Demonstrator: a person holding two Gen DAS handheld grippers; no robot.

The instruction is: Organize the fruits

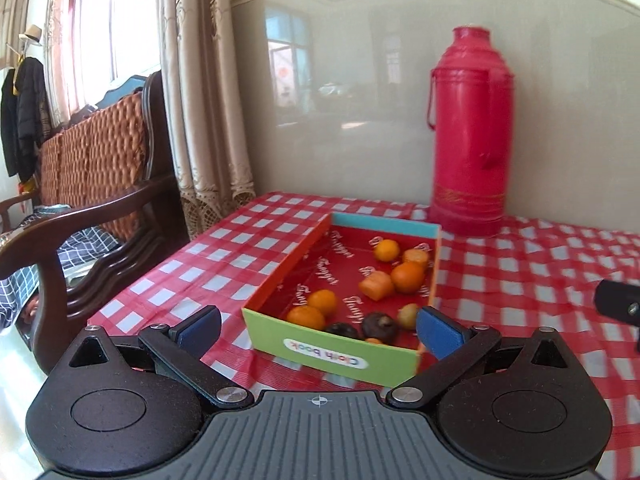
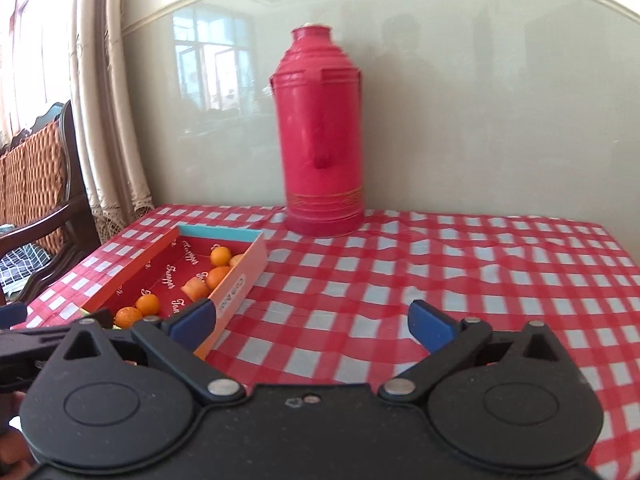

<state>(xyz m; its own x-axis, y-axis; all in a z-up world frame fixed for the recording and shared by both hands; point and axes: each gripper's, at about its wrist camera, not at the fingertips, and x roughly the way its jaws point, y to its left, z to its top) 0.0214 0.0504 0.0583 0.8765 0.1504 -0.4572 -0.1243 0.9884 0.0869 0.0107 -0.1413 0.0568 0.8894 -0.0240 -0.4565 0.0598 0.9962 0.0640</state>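
Fingers: left gripper (image 1: 318,326) spread wide, holding nothing; right gripper (image 2: 312,326) likewise spread and bare.

Item: shallow cardboard box (image 1: 332,350), on a red-checked tablecloth (image 1: 520,280), long axis running away from the left gripper toward the wall.

Contents: small oranges (image 1: 407,277), two orange chunks (image 1: 376,285), two dark round fruits (image 1: 379,326) and a pale one (image 1: 408,316) near the front wall.

Relation: box dead ahead of the left gripper, its near short wall between the fingertips; it lies off to the left of the right gripper, whose fingers face bare cloth. Left hand judged nearer.

Also present: red thermos (image 2: 322,136), upright behind, well apart.
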